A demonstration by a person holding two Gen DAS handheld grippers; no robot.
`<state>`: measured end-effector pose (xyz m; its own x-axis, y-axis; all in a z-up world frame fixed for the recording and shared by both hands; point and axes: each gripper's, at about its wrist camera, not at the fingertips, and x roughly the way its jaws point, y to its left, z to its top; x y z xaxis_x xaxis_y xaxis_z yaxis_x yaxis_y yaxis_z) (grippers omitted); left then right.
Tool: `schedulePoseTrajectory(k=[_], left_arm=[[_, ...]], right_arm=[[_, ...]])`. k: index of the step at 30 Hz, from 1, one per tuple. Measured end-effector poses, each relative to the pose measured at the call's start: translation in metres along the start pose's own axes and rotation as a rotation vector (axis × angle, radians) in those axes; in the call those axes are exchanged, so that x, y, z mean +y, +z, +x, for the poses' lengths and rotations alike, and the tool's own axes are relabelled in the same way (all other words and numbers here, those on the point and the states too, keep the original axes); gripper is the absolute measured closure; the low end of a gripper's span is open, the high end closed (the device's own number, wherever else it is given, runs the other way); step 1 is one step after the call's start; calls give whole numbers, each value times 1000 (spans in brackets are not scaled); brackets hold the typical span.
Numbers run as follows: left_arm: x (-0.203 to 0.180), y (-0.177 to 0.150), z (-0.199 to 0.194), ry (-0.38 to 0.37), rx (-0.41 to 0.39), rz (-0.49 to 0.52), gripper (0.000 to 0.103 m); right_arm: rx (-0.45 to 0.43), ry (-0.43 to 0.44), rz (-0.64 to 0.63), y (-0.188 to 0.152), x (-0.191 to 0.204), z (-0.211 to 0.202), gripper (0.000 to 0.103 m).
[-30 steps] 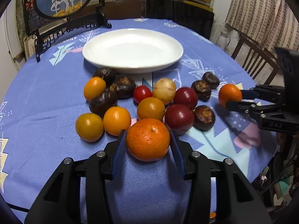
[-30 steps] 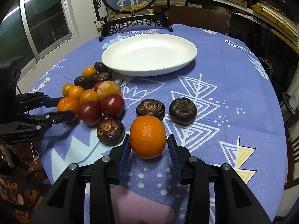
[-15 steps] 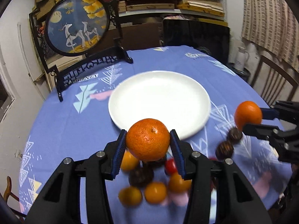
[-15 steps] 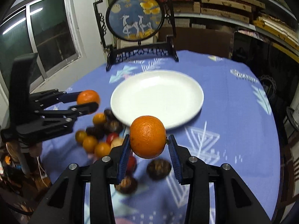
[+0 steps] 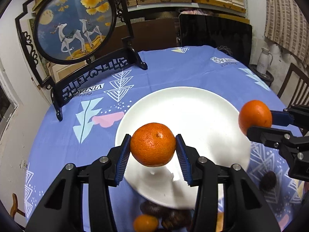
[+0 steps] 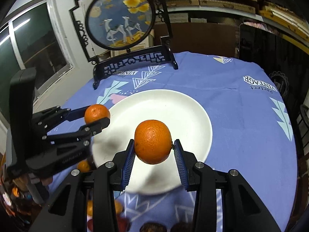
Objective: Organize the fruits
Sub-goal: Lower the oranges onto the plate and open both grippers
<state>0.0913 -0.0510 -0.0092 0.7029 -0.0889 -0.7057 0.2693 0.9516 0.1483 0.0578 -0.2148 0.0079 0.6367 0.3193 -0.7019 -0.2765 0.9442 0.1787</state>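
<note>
Both claws have risen from the desk and now hover over the plate [image 5: 193, 104], left claw [image 5: 153, 146] clamped on one orange [image 5: 152, 144], right claw [image 6: 153, 148] on another [image 6: 152, 141]; firm, round, likely rolls, so grip across the middle.

Both oranges [image 5: 153, 144] [image 6: 152, 141] now above plate [image 5: 193, 106].

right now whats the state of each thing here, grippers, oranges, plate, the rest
left gripper: shut on an orange, held above the plate
left orange: gripped, off the table
right gripper: shut on an orange, held above the plate
right orange: gripped, off the table
white plate: flat on the tablecloth, nothing on it
round deer screen: upright in its stand
</note>
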Motion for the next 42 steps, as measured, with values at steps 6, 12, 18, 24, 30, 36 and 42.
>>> schedulePoseTrajectory(k=[6, 12, 18, 24, 30, 36, 42], left_arm=[[-1, 8, 30, 14, 42, 20, 57], [-4, 14, 62, 24, 100, 19, 57], [-1, 17, 69, 54, 89, 7, 20], [9, 15, 45, 43, 37, -9, 19], [11, -12, 13, 16, 30, -7, 19], [19, -54, -25, -25, 22, 1, 19], [32, -91, -55, -39, 17, 13, 15]], right_arm=[[39, -5, 10, 14, -8, 30, 62], [81, -25, 20, 24, -15, 61, 62], [95, -38, 30, 32, -20, 71, 48], [34, -47, 30, 28, -22, 43, 44], [43, -48, 19, -1, -17, 15, 44], [73, -9, -45, -61, 7, -21, 40], [119, 24, -176, -127, 37, -52, 38]])
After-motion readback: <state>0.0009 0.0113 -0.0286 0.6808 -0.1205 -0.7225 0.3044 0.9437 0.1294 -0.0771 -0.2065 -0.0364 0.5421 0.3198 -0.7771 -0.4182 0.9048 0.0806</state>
